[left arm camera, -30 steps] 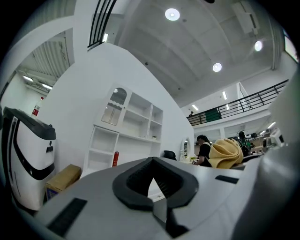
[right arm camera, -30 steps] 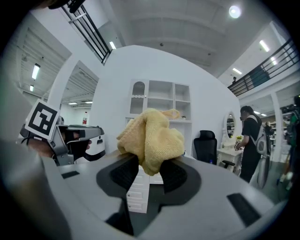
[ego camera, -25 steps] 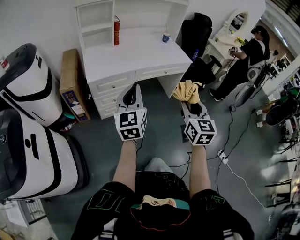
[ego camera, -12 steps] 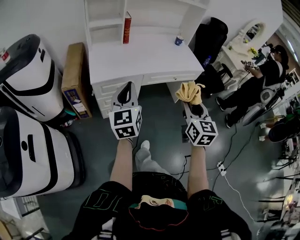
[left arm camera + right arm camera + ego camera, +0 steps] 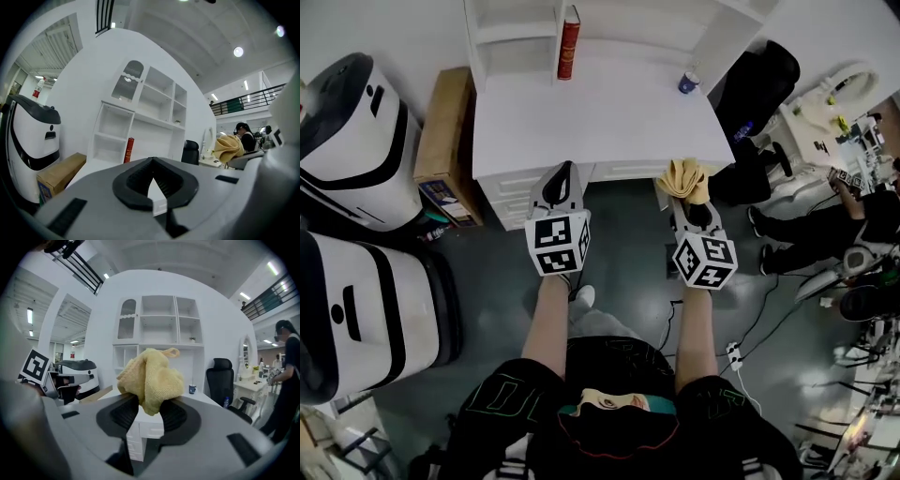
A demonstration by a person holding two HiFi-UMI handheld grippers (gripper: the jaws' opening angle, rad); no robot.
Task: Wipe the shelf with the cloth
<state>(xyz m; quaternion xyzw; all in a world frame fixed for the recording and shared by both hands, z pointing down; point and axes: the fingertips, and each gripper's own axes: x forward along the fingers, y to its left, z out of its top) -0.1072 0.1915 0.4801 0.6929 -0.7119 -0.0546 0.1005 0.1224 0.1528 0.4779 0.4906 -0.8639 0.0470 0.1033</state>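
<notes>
A white desk (image 5: pixel 609 122) with an open shelf unit (image 5: pixel 511 37) on its back stands ahead of me. My right gripper (image 5: pixel 682 187) is shut on a bunched yellow cloth (image 5: pixel 684 178), held in the air just short of the desk's front right edge; in the right gripper view the cloth (image 5: pixel 151 377) sticks up from between the jaws. My left gripper (image 5: pixel 561 176) is shut with nothing in it, near the desk's front edge; its jaws (image 5: pixel 152 177) meet at the tips. The shelves (image 5: pixel 159 326) are apart from both grippers.
A red book (image 5: pixel 569 42) leans upright in the shelf unit and a small blue cup (image 5: pixel 686 83) stands at the desk's back right. A cardboard box (image 5: pixel 441 141) and white machines (image 5: pixel 347 141) are to the left. A black office chair (image 5: pixel 764 89) and a cable (image 5: pixel 741 347) lie right.
I have stepped closer to the desk: it now fills more of the head view and both grippers reach its front edge. The cloth stays held in the right gripper.
</notes>
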